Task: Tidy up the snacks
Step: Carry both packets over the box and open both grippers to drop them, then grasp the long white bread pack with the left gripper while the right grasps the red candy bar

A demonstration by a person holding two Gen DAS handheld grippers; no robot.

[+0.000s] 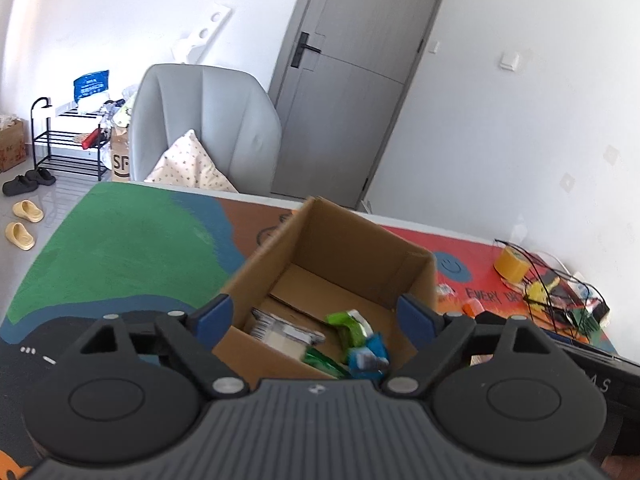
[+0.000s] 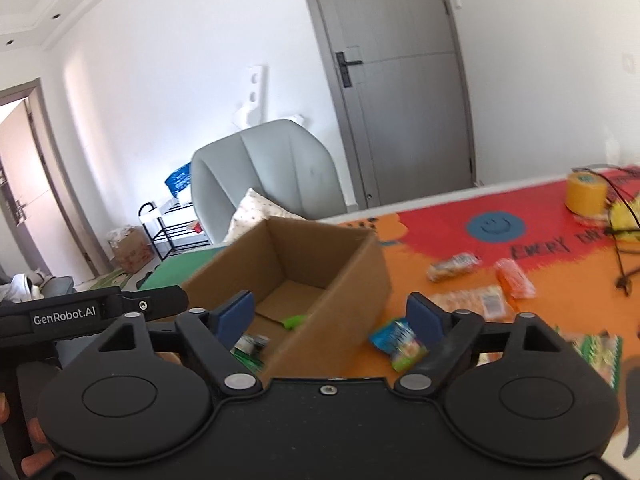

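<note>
- Left wrist view: the left gripper (image 1: pixel 316 312) hangs above the near edge of the box (image 1: pixel 362 240), jaws spread wide and empty. Held there, it looks placed for a drop into the box or for steadying it; which one cannot be told.
- The box stands open-topped on the mat (image 1: pixel 120 248), flaps out of the way, so packets can go in from above.
- Inside, at the near end, lie a silver packet (image 1: pixel 280 330), a green packet (image 1: pixel 346 322) and a blue packet (image 1: pixel 370 354). They are loosely heaped, not lined up.
- Right wrist view: the right gripper (image 2: pixel 330 314) is likewise wide open with nothing between its fingers. It sits over the box's right wall, pointing toward the loose snacks on the right.
- Still outside on the mat: a blue-and-green packet (image 2: pixel 398 342) just right of the box, a flat pale packet (image 2: pixel 472 300), a tan packet (image 2: pixel 452 266) and an orange packet (image 2: pixel 514 278) farther right, and a green-striped packet (image 2: pixel 598 350) at the near right.
- A tape roll (image 2: pixel 586 192) and a wire basket (image 1: pixel 560 296) stand at the far right, well apart from the box.
- Judgement: the sort is partly done; the blue-and-green packet is the nearest candidate for the right gripper.
</note>
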